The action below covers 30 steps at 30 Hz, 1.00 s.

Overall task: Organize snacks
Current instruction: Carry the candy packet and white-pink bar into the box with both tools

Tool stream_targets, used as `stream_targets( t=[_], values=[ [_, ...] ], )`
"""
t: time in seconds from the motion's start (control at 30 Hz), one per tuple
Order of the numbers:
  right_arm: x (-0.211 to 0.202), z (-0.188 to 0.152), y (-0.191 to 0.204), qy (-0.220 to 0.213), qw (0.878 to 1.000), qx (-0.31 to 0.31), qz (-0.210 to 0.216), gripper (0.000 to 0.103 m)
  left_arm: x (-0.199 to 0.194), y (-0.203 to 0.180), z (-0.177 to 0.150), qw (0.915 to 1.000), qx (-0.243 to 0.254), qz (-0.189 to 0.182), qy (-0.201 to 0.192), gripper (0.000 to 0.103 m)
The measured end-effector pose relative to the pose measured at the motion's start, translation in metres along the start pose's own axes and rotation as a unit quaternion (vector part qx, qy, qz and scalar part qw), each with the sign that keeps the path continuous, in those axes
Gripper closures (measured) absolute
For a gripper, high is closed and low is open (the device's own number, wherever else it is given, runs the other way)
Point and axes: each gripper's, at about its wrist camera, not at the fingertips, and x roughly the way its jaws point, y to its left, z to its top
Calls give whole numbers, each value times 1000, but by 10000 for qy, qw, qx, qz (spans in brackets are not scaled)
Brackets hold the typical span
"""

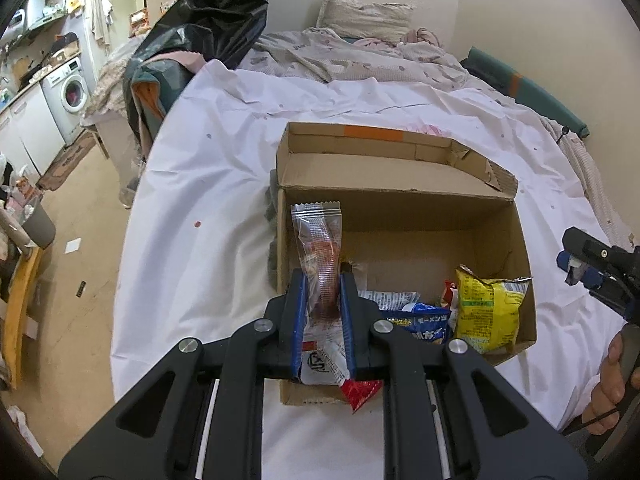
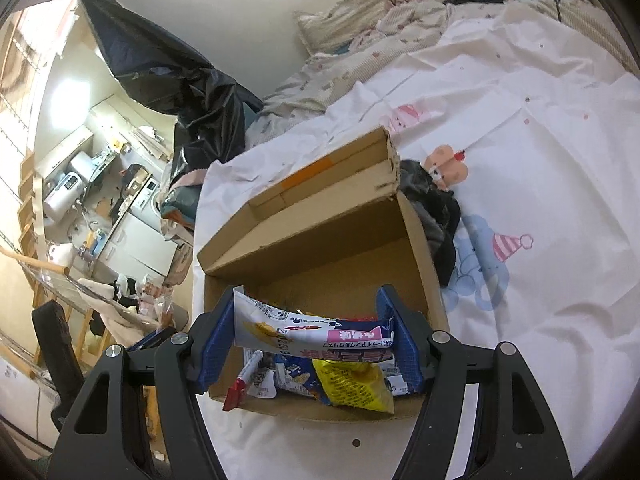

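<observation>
A: What has the left gripper (image 1: 323, 300) got?

B: Its fingers are clamped tight on a clear snack packet (image 1: 320, 256) with something reddish inside, pinched low down so the crimped top stands up over the near left corner of the cardboard box (image 1: 516, 240) on the bed (image 1: 200, 200). The long axis runs up and away from the gripper, leaning a little left.

A: And the right gripper (image 2: 308, 332)?

B: Its fingers stand wide, pressing on the two short ends of a white and blue snack bag (image 2: 312, 334). The bag lies crosswise, long axis from finger to finger, over the near end of the box.

A: How will they handle?

B: Both look light and crinkly, I'd guess. The film is slick and will fold, and the contents could crush. The flat sealed ends seem the safest hold.

A: What is already in the box?

B: A yellow bag (image 1: 486, 312) and a blue bag (image 1: 416, 320) at the near end; the far half is bare.
</observation>
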Motion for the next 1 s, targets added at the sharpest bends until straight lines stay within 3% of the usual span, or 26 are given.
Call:
stream_targets(
  t=[0.17, 0.27, 0.37, 0.43, 0.53, 0.57, 0.8, 1.0],
  values=[
    [17, -7, 2, 448, 9985, 131, 292, 32, 18, 0, -8, 9995, -23, -181, 275, 90],
    [34, -16, 5, 928, 9939, 185, 564, 32, 26, -5, -14, 9989, 92, -180, 430, 90],
    [54, -23, 9, 1258, 9917, -77, 254, 32, 31, -6, -14, 9984, 40, -204, 531, 90],
    [60, -22, 9, 1194, 9926, -198, -79, 32, 34, -7, -13, 9982, -5, -223, 563, 90],
    [69, -21, 2, 1112, 9873, -412, -1055, 32, 36, -9, -13, 9981, -10, -234, 570, 90],
    [72, -21, 1, 1125, 9856, -440, -1184, 32, 36, -9, -13, 9981, 0, -233, 564, 90],
    [54, -21, 23, 633, 9920, -818, -727, 32, 31, -12, -11, 9991, 60, -173, 391, 89],
    [59, -29, 45, 689, 9886, -1253, -481, 30, 29, -13, -11, 9994, 76, -133, 301, 89]
  ],
)
